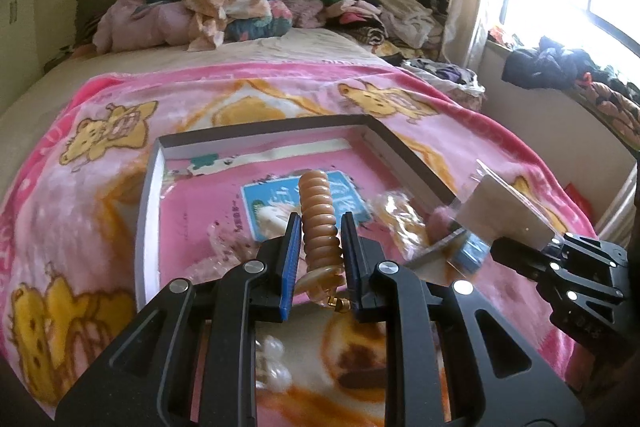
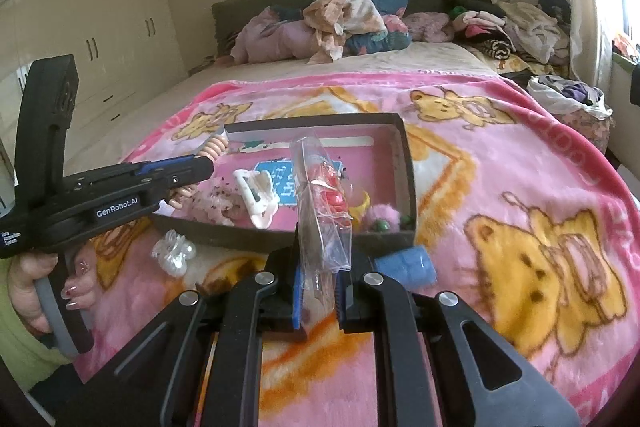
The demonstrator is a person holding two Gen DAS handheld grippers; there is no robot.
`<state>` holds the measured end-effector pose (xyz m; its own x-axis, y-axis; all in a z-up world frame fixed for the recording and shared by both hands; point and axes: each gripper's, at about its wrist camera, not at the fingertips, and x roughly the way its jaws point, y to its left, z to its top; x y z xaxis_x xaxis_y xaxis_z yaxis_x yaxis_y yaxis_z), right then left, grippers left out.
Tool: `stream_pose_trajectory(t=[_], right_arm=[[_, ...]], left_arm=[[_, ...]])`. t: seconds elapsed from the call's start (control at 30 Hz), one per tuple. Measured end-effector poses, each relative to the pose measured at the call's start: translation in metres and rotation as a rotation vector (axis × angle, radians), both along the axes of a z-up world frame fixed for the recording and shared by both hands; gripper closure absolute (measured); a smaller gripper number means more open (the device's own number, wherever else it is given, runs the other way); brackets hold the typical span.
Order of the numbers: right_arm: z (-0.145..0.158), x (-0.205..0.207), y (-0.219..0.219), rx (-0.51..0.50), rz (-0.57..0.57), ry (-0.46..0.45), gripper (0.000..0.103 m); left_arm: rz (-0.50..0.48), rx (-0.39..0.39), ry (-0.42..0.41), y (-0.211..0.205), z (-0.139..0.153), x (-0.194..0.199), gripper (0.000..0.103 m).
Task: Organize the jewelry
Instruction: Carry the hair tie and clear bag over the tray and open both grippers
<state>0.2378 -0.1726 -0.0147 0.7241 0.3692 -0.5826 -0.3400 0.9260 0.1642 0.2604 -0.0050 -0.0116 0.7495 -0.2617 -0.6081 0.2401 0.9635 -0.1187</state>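
Note:
A shallow grey box [image 1: 264, 129] [image 2: 406, 147] lies on the pink bear blanket and holds hair accessories. My left gripper [image 1: 320, 251] is shut on a tan ribbed hair claw [image 1: 318, 215], held over the box's near left side; the claw also shows in the right wrist view [image 2: 214, 147]. My right gripper [image 2: 320, 267] is shut on a clear plastic packet with a red piece inside [image 2: 324, 195], held above the box's near wall. In the left wrist view the packet [image 1: 500, 211] shows at right. Inside the box lie a white hair claw [image 2: 256, 195] and a pink fuzzy piece [image 2: 384, 215].
A pearly white clip [image 2: 174, 251] and a blue roll [image 2: 408, 263] lie on the blanket [image 2: 520, 187] in front of the box. Heaped bedding and clothes [image 2: 340, 23] fill the head of the bed. A window sill with clothes [image 1: 580, 75] is to the right.

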Motion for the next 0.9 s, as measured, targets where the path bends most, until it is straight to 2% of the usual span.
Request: stream_pose_trajectory(t=[0.43, 0.9], right_arm=[[-0.009, 0.057, 0.025, -0.001, 0.023, 0.028, 0.091], [-0.026, 0.099, 0.043, -0.058, 0.008, 0.055, 0.091]], left_arm=[[0.080, -0.011, 0.018, 0.033, -0.011, 0.031, 0.090], [0.135, -0.006, 0.044, 0.055, -0.029, 0.051, 0.090]])
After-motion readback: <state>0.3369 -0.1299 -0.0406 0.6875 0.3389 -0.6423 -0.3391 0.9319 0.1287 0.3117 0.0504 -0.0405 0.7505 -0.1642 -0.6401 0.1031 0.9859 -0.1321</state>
